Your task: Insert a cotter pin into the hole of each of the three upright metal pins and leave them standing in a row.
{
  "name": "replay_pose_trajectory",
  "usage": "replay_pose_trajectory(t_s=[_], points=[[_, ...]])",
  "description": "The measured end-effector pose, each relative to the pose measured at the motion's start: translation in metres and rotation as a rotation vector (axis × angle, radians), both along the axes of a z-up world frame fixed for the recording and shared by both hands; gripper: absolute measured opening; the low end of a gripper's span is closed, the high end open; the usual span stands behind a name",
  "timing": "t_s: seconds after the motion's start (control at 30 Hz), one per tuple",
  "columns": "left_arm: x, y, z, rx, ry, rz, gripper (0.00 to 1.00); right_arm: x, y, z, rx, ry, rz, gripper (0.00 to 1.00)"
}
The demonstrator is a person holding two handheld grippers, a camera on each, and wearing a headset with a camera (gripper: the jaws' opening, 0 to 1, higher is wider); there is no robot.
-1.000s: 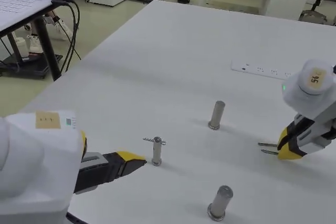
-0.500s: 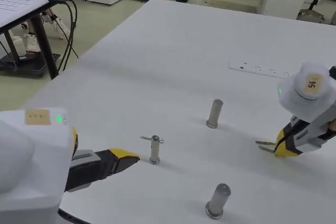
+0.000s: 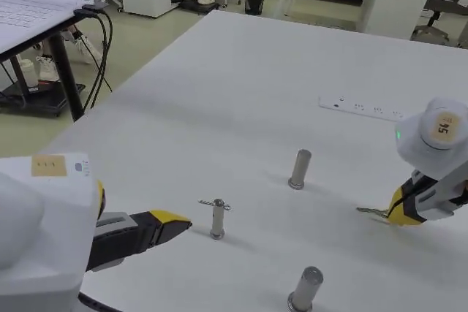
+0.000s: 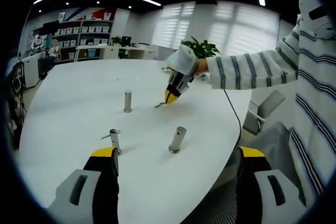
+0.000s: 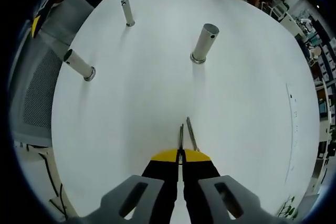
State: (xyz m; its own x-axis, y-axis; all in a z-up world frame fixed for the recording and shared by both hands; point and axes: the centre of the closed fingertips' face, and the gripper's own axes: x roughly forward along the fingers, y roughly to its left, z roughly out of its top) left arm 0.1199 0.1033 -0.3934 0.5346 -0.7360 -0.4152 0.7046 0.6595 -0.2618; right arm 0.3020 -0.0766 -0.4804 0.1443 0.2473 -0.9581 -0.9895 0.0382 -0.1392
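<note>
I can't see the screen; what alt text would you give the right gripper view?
The right gripper has its yellow-tipped black jaws shut on a thin metal cotter pin, whose two legs point forward over a white table. Three upright silver metal pins stand farther out: one ahead, two toward the left.
</note>
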Motion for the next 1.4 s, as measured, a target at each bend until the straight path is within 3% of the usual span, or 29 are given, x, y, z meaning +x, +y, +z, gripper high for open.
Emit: replay_pose_trajectory(t_s=[0.23, 0.67, 0.8, 0.97, 1.3, 1.4], points=[[0.005, 0.0, 0.004, -0.018, 0.005, 0.015, 0.89, 0.001, 0.009, 0.036, 0.081, -0.123, 0.018, 0.0], [0.017, -0.001, 0.012, -0.021, 0.002, 0.029, 0.84, -0.024, 0.022, 0.084, 0.187, -0.289, 0.054, 0.0], [0.023, -0.002, 0.014, -0.026, -0.001, 0.037, 0.83, -0.036, 0.024, 0.09, 0.207, -0.341, 0.065, 0.0], [0.026, -0.008, 0.013, -0.026, 0.025, 0.016, 0.77, -0.053, 0.03, 0.097, 0.24, -0.386, 0.075, 0.0], [0.04, -0.031, 0.021, -0.033, 0.011, -0.03, 0.68, -0.084, 0.047, 0.105, 0.304, -0.431, 0.091, 0.0], [0.045, -0.039, 0.019, -0.038, 0.032, -0.035, 0.61, -0.091, 0.053, 0.104, 0.309, -0.445, 0.09, 0.0]])
